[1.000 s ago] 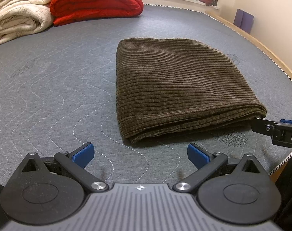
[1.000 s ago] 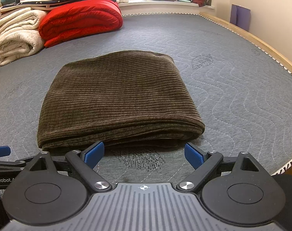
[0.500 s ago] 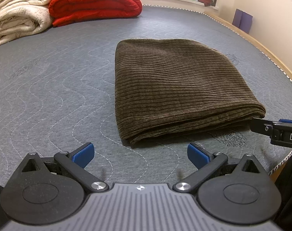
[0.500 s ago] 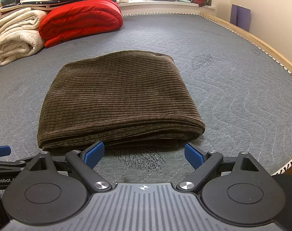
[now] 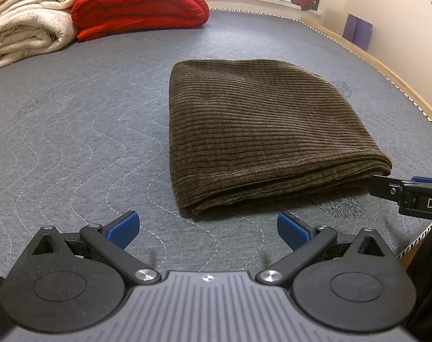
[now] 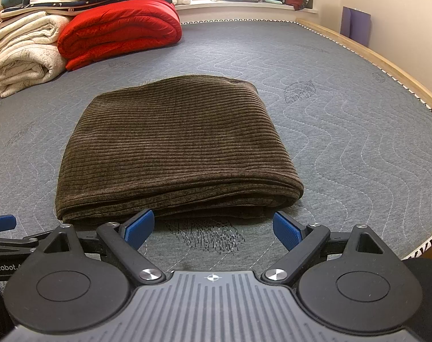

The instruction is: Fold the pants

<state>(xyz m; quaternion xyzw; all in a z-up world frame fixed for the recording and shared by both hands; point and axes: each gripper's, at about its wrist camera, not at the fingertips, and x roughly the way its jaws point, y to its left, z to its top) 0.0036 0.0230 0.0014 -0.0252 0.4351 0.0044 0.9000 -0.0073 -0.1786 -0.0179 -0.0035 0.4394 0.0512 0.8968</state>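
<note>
A: Where are the pants?

B: They lie folded in a flat brown bundle on the grey mattress, near its front edge. The thick layered edge faces both cameras, and the ribs of the cloth run parallel to that edge.

A: And the long axis?

B: In the right view the bundle goes away from the camera toward the red quilt and narrows there, but the fisheye lens bends the shape, so I cannot say surely which side is longer.

A: The grippers?

B: The left gripper has its blue pads wide apart, over bare mattress, just in front of the left corner of the bundle. The right gripper is also spread wide and holds nothing. Its left pad is just beside the front edge; I cannot tell if it touches.

A: What does one view show and not the other?

B: The left view shows the right gripper from the side, close to the right corner of the pants. The right view shows a leaf print on the mattress between its pads, and more bedding stacked on the white blankets.
</note>
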